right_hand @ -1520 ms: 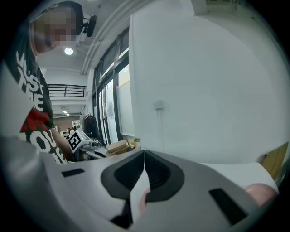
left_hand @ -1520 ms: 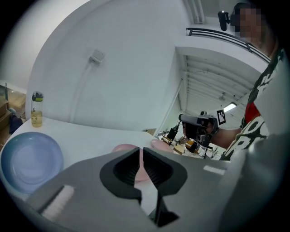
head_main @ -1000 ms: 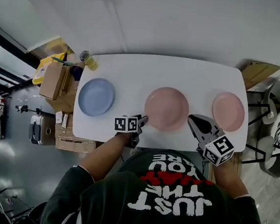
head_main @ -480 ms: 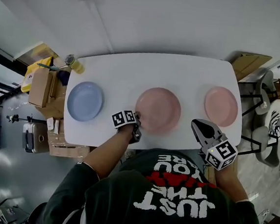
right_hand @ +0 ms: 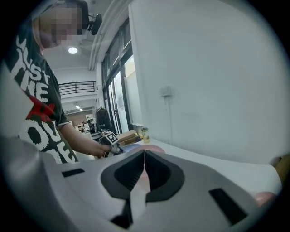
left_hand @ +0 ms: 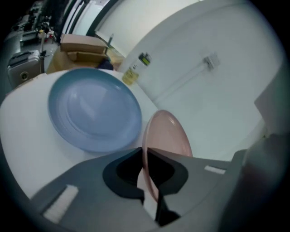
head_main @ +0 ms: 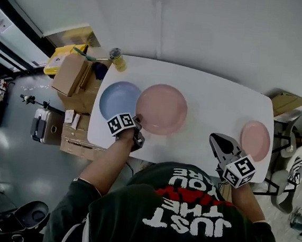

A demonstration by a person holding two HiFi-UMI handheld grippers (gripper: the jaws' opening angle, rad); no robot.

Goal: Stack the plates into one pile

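No pile yet: left gripper (left_hand: 145,154) pinches the big pink plate (head_main: 161,109), blue plate (head_main: 118,100) just left of its fingers, right gripper (right_hand: 144,156) closed and empty.

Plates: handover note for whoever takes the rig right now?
Left gripper: shut on the near rim of the big pink plate.
Right gripper: shut, empty, over the table's near edge on the right.
Plates: the blue plate lies flat at the table's left end. The big pink one is right beside it, rims about meeting. The small pink plate sits alone at the right end.
Done: big pink gripped, nothing stacked yet.
Left: combine big pink and blue, then add the small pink so all three make one pile.
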